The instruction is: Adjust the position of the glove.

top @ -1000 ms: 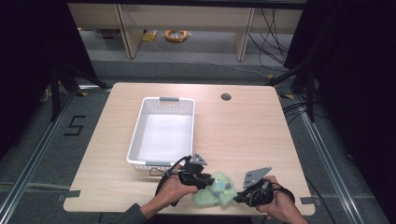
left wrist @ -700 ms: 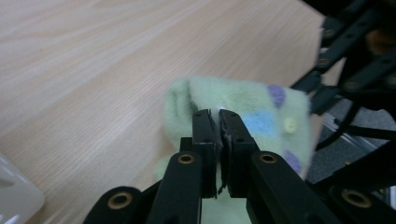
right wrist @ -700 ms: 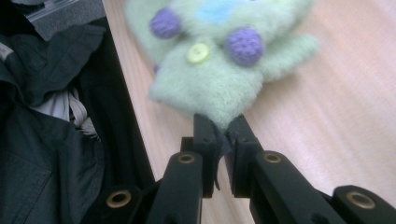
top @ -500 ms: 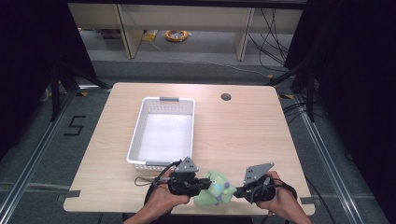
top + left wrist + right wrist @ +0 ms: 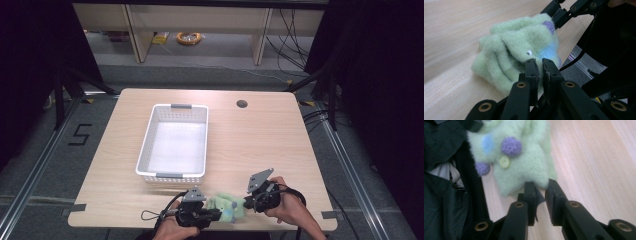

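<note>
Basically we have a green plush toy (image 5: 226,207) at the table's (image 5: 265,145) near edge, just in front of the white basket (image 5: 174,143), long axis running hand to hand. Our left gripper (image 5: 539,65) pinches its fleece, jaws almost together. Our right gripper (image 5: 539,187) sits at the other end, jaws just opened slightly, fleece edge at the gap but not clamped. Soft fuzzy fabric, purple pompoms (image 5: 511,146), pale button (image 5: 504,162). Basket is rigid perforated plastic.

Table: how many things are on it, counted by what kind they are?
Basket: 1
Green fuzzy toy: 1
Grippers: 2, left and right
Total: 4
</note>
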### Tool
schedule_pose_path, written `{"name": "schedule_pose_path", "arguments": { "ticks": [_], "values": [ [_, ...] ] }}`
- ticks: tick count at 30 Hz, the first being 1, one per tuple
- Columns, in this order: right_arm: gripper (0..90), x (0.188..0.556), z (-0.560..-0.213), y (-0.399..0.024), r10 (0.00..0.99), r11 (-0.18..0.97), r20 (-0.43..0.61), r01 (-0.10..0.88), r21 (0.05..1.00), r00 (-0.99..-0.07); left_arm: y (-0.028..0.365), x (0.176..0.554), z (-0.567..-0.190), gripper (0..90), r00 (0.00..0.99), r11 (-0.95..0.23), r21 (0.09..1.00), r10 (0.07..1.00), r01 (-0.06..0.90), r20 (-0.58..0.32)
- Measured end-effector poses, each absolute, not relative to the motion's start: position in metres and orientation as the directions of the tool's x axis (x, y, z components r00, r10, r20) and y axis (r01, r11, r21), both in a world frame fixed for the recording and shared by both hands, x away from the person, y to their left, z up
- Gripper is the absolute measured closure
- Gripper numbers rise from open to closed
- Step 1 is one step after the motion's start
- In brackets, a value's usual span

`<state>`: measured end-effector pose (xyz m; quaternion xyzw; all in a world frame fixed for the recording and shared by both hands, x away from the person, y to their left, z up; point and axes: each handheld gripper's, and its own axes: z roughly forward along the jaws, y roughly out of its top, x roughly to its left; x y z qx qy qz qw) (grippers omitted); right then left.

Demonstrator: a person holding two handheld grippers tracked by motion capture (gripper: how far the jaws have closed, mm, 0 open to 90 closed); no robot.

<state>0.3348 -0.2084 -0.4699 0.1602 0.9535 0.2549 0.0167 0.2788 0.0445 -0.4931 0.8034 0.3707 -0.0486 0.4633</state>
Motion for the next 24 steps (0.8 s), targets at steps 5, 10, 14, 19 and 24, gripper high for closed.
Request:
{"name": "schedule_pose_path", "arguments": {
  "ticks": [5,10,14,19,24],
  "values": [
    [67.2,0.325,-0.465,-0.218,0.493,0.722,0.044,0.437,0.536,-0.869,0.046,0.28,-0.494,77.9,0.708,-0.281,0.704,0.559,0.652,-0.432],
    [61.9,0.312,-0.455,-0.232,0.601,0.585,0.066,0.495,0.643,-0.796,0.046,0.279,-0.494,75.9,0.703,-0.261,0.711,0.558,0.653,-0.441],
    [61.4,0.305,-0.457,-0.23,0.617,0.542,0.117,0.527,0.654,-0.779,0.047,0.279,-0.495,76.0,0.709,-0.279,0.707,0.556,0.65,-0.434],
    [69.2,0.313,-0.473,-0.224,0.572,0.542,0.204,0.552,0.634,-0.795,0.046,0.278,-0.495,77.6,0.711,-0.28,0.712,0.563,0.644,-0.422],
    [90.0,0.318,-0.487,-0.218,0.556,0.589,0.162,0.523,0.616,-0.815,0.044,0.279,-0.495,81.6,0.717,-0.283,0.719,0.562,0.634,-0.411]
  ]
}}
